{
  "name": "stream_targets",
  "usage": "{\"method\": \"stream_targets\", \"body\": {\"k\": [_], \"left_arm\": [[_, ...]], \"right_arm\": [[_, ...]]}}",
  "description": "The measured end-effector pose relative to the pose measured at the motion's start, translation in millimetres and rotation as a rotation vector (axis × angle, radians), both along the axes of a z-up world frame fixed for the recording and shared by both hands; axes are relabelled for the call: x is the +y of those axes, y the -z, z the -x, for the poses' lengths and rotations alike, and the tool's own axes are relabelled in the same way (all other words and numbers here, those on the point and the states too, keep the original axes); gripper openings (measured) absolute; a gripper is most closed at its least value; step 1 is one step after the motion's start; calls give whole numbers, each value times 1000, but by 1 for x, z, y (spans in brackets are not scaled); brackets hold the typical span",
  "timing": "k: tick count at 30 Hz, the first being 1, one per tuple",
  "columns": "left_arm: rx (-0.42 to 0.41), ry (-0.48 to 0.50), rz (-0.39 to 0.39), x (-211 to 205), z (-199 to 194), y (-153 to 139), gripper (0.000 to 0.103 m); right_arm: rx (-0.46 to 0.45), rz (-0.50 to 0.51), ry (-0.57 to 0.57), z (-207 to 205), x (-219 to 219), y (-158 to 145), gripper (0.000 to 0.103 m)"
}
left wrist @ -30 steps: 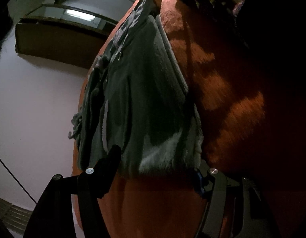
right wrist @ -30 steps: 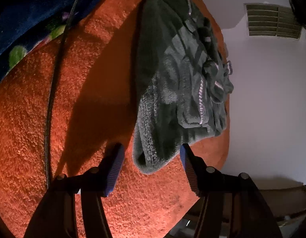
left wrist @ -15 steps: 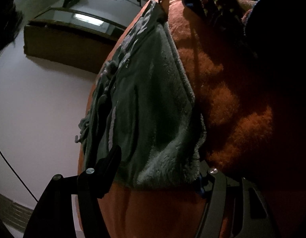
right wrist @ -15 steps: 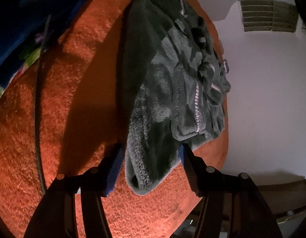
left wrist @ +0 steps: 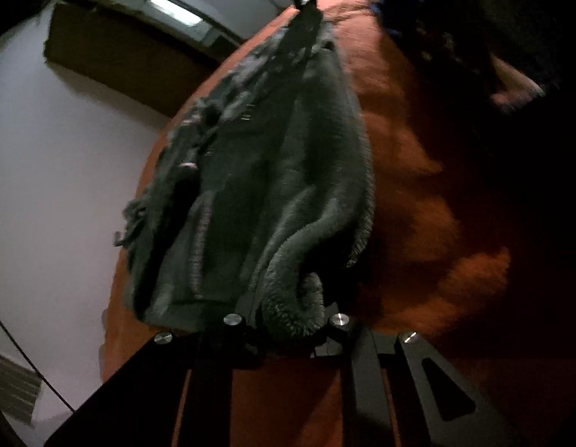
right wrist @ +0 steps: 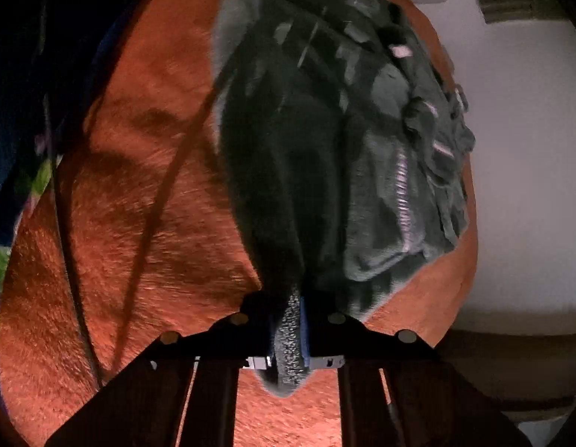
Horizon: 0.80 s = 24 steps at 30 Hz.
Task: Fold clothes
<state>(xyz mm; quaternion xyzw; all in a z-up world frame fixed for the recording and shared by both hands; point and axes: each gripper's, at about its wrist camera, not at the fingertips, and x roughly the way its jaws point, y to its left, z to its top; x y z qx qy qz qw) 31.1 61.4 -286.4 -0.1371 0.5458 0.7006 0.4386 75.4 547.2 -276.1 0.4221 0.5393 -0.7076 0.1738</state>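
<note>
A grey-green fleece garment [left wrist: 273, 186] lies stretched across an orange plush blanket [left wrist: 411, 193], its zipper and drawcord side toward the blanket's edge beside the pale wall [left wrist: 64, 171]. The left tool [left wrist: 288, 320] is clamped on a thick rolled fold of the fleece at one near corner, the bunched pile bulging between its fingers. The right tool [right wrist: 291, 335] is closed tight on the other corner, a narrow strip of fabric pinched flat between its blue pads and poking out below them. A thin dark cord [right wrist: 69, 246] runs over the blanket near a blue patterned cloth [right wrist: 15, 85] at the far side.
</note>
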Motion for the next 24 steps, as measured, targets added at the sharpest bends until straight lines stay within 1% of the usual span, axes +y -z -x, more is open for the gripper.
{"method": "stream_targets", "body": {"k": [2,4,7,10,13,16,21,24], "left_arm": [[-46,-37,-18,4,9,-12,15],[-150,-94,-53,10,22,-29,15],[-316,-254,-157,10,62,-60,15],[-459,-420,-273,4,100,-84,15],[-625,-587,-402,-11,141,-101,12],[-677,-700,-508,-25,167,-113,12],[-667,-808,-649,-37,211,-141,11],[-652,-865,-709,-42,239,-153,11]], "right_arm": [[-42,93,79,16,5,-23,9],[-89,177,139,31,10,-42,9],[-151,276,202,57,18,-65,9],[-184,320,227,77,26,-82,9],[-213,351,249,98,37,-99,9],[-219,412,298,125,55,-122,9],[-150,491,337,174,78,-165,9],[-108,499,329,214,90,-184,9]]}}
